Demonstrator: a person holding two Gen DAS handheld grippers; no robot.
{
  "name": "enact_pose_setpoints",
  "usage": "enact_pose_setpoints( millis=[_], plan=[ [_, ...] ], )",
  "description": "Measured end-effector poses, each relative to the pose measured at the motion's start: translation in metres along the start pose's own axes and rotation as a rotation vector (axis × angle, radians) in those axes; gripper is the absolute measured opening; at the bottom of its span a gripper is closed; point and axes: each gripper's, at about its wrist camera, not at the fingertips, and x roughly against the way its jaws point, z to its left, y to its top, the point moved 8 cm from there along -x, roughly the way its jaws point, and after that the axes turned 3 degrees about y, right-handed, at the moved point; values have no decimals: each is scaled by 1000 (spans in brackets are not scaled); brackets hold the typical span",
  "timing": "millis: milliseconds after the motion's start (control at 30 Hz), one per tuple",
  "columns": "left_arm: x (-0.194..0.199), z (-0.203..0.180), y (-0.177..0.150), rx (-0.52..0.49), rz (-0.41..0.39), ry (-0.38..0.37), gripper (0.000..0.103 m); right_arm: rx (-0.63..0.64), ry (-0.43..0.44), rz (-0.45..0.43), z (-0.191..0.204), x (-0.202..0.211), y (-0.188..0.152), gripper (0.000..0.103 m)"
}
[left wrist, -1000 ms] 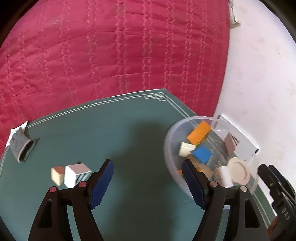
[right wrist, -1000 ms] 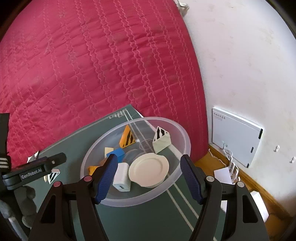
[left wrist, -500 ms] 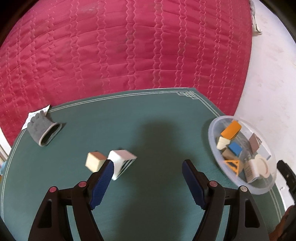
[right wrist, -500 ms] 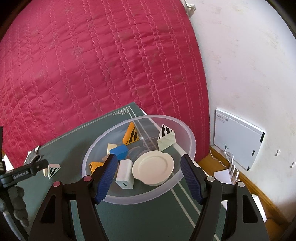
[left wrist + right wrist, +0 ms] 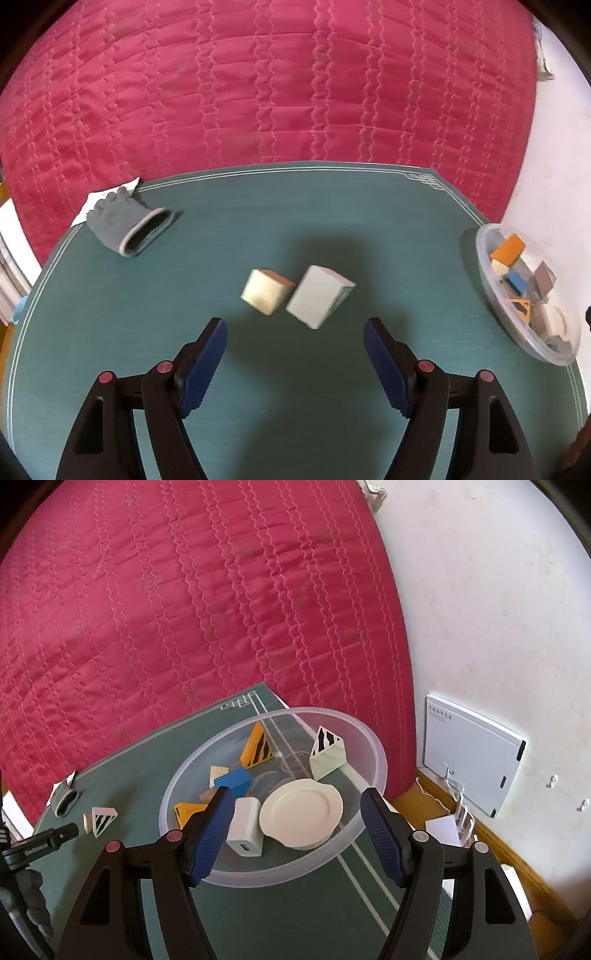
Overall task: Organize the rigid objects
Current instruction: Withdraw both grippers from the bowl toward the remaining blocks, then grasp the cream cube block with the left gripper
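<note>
Two blocks lie side by side mid-mat: a cream cube and a white wedge block, which shows black stripes in the right wrist view. My left gripper is open and empty just short of them. A clear plastic bowl at the mat's right end holds several blocks, a white round plate and a white charger. The bowl also shows in the left wrist view. My right gripper is open and empty over the bowl's near rim.
A grey glove lies at the mat's far left. The green mat sits on a red quilted bed. A white wall, a white box and a wooden floor edge are to the right.
The left gripper has swung left from the bowl; the two blocks now sit centred before it. The right gripper stayed over the bowl, barely shifting.
</note>
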Motion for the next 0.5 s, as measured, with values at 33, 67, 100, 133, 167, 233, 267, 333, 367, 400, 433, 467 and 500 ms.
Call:
enact_pose_setpoints(
  millis=[33,67,100,133,167,233,267,333,367,400,433,467,500],
  plan=[
    [-1,5,0,5,2,7,79,0,0,0,0,0,0,72],
    [-2,7,0,8,4,11,79,1,1,0,0,0,0,72],
    [-4,11,0,14,8,17,79,2,1,0,0,0,0,72],
    [-6,15,0,21,11,23,79,2,0,0,0,0,0,72],
    [-8,18,0,25,13,27,78,2,0,-1,0,0,0,72],
    [-11,23,0,31,21,35,74,2,1,-1,0,0,0,72],
    [-14,25,0,32,26,38,72,4,0,-3,0,0,0,72],
    [-17,25,-1,25,31,44,68,10,0,-6,1,1,1,72],
    [-20,26,0,19,35,50,66,13,1,-7,1,1,1,72],
    [-22,26,0,14,38,54,65,17,1,-9,2,1,1,72],
    [-24,27,0,11,42,58,63,20,2,-10,2,1,1,72],
    [-28,28,0,9,46,60,63,23,2,-12,3,2,1,72],
    [-31,29,0,9,51,63,63,26,1,-13,4,2,1,72]
  ],
)
